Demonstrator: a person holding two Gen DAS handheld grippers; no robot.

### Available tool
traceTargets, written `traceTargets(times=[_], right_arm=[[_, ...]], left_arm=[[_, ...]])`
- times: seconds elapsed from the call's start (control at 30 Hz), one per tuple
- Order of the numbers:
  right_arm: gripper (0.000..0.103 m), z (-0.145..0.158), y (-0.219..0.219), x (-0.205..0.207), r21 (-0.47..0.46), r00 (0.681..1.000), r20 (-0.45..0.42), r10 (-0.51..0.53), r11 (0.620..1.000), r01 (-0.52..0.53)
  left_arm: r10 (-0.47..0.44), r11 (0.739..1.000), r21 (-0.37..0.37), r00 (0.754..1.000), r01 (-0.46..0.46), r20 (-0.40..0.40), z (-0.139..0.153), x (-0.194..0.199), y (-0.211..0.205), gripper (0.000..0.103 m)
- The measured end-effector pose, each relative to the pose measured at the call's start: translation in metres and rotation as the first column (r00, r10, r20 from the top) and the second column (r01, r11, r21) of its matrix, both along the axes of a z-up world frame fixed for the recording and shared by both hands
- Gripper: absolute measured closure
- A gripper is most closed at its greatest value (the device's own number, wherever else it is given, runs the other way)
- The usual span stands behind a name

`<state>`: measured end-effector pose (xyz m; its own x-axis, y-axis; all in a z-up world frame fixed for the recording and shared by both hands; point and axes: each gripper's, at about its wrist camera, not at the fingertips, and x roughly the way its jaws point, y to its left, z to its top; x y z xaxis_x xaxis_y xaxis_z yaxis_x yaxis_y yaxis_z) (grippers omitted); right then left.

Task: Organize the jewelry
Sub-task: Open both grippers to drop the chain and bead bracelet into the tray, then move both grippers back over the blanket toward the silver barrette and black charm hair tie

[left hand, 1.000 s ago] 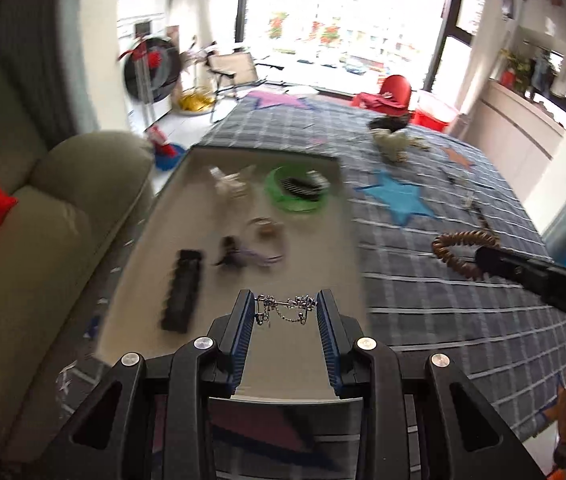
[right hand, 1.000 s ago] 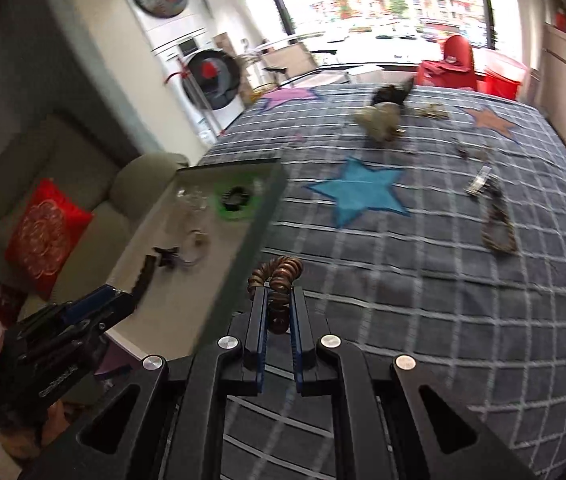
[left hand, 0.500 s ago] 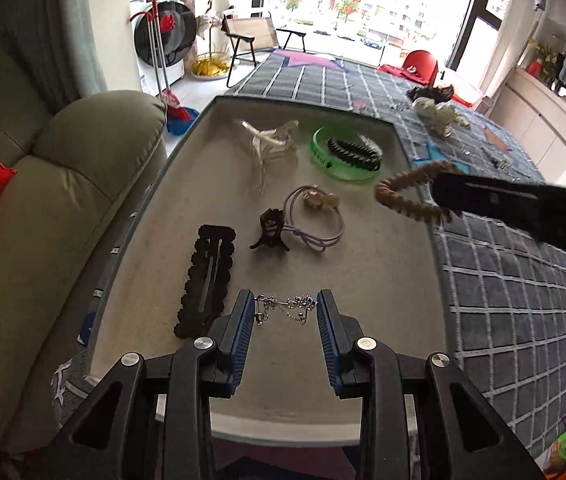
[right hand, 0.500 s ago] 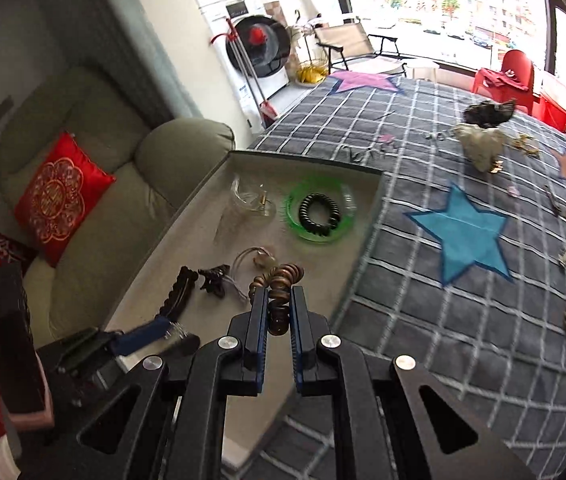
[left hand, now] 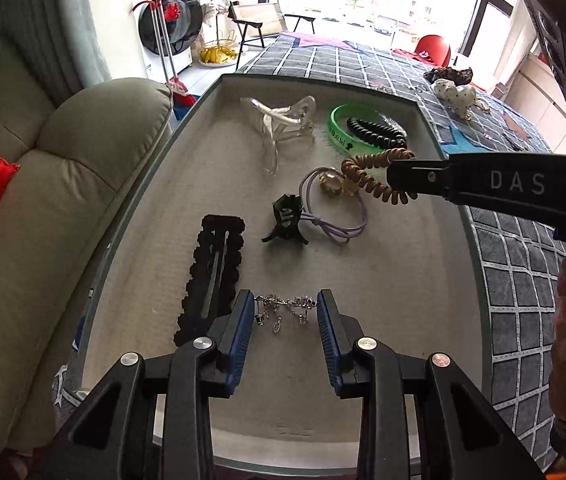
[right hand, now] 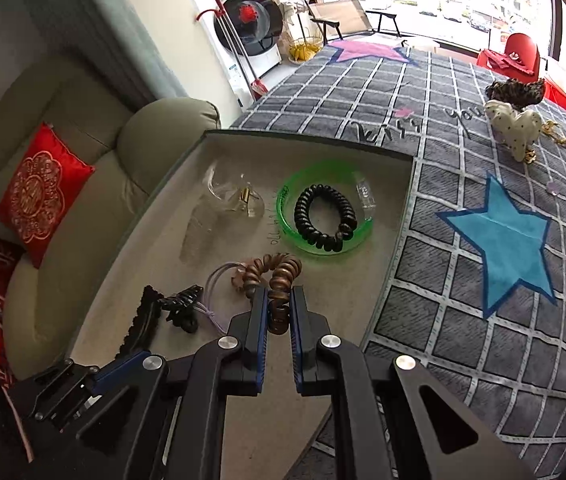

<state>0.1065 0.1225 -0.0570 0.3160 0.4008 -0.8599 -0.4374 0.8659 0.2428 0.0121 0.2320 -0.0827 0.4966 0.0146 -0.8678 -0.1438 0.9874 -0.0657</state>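
A beige-lined tray (left hand: pixel 383 264) (right hand: pixel 363 160) lies at the bed's edge. My left gripper (left hand: pixel 285 307) holds a silver chain (left hand: pixel 283 307) stretched between its fingers, low over the tray's near part. My right gripper (right hand: pixel 277 302) (left hand: pixel 397 178) is shut on a brown spiral hair tie (right hand: pixel 273 276) (left hand: pixel 367 178), held over the tray's middle above a purple hair tie (left hand: pixel 333 210). In the tray lie a black scalloped clip (left hand: pixel 213 276), a small black claw clip (left hand: pixel 286 220), a clear claw clip (left hand: pixel 283 124), and a green bangle (right hand: pixel 323 210) around a black spiral tie (right hand: pixel 325 218).
The tray rests on a grey checked bedspread (right hand: pixel 463 280) with a blue star (right hand: pixel 511 240). A white spotted scrunchie (right hand: pixel 517 126), a dark scrunchie (right hand: pixel 517 90) and small pieces lie farther back. A beige sofa (left hand: pixel 43 200) with a red cushion (right hand: pixel 39 196) stands left.
My right gripper has carried the brown spiral tie from over the bedspread to over the tray's middle. My left gripper has moved forward over the tray, still holding the chain.
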Motion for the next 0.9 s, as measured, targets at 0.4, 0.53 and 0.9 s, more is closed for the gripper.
traceTargets(times=[0.4, 0.53, 0.9], right_arm=[[0.054, 0.001, 0.004, -0.002, -0.006, 1.000, -0.023, 0.016, 1.000, -0.016], [0.054, 0.016, -0.003, -0.006, 0.016, 1.000, 0.014, 0.003, 1.000, -0.003], [0.053, 0.036, -0.043, -0.021, 0.073, 0.997, 0.039, -0.067, 0.995, 0.064]], left_arm=[[0.013, 0.999, 0.050, 1.000, -0.013, 0.008, 0.006, -0.002, -0.007, 0.068], [0.011, 0.999, 0.051, 1.000, -0.011, 0.001, 0.007, -0.004, -0.008, 0.051], [0.017, 0.997, 0.070, 0.999, -0.019, 0.035, 0.020, -0.008, -0.016, 0.014]])
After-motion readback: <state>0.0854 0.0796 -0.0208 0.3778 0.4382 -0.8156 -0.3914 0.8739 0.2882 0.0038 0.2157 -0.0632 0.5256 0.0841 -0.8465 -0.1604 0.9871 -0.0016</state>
